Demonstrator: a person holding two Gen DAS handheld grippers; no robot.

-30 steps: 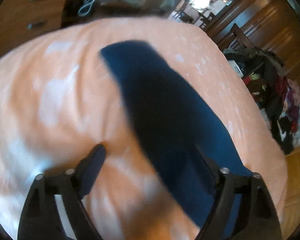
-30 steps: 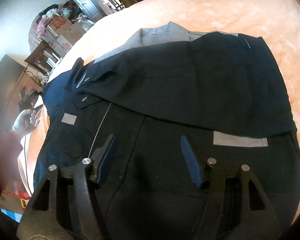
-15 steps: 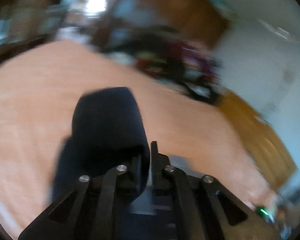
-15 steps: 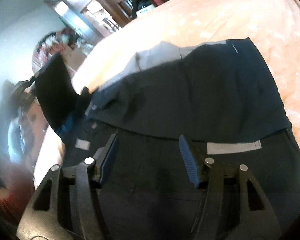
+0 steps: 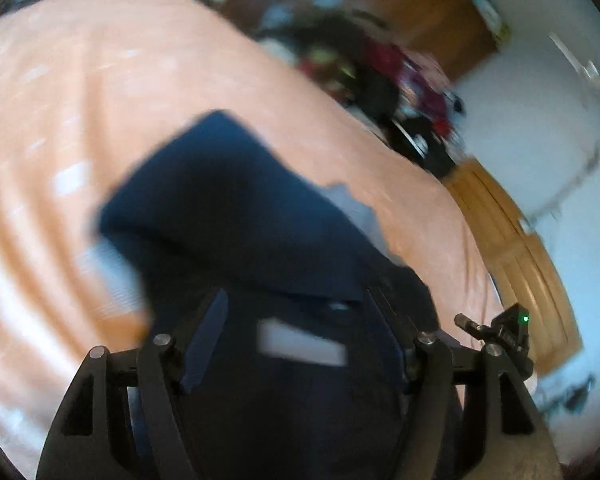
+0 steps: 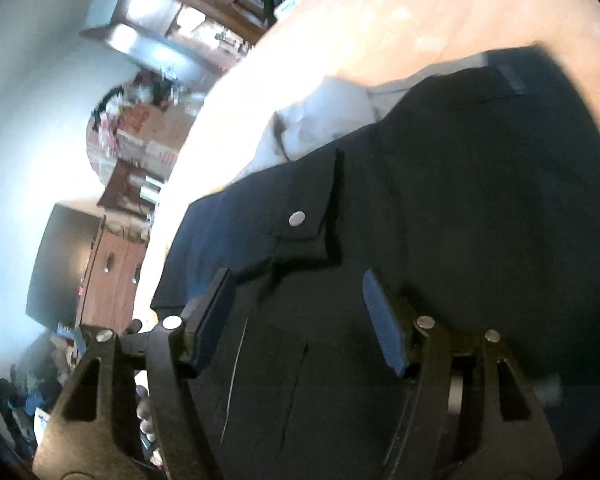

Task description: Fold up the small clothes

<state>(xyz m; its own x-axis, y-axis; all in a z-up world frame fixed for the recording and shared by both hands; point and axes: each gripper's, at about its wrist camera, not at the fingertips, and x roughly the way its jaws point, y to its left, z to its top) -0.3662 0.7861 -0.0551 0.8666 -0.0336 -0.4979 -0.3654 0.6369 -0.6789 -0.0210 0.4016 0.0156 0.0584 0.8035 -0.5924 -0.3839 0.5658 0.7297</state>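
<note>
Both claws — left gripper (image 5: 296,336) and right gripper (image 6: 300,312) — are hovering spread apart over the dark jacket (image 6: 440,200), orange bedspread (image 5: 80,92) showing at ten o'clock.

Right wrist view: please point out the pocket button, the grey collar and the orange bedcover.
pocket button (image 6: 297,219), right wrist view, its middle.
grey collar (image 6: 332,108), right wrist view, crumpled middle.
orange bedcover (image 6: 440,8), right wrist view, bare part.
</note>
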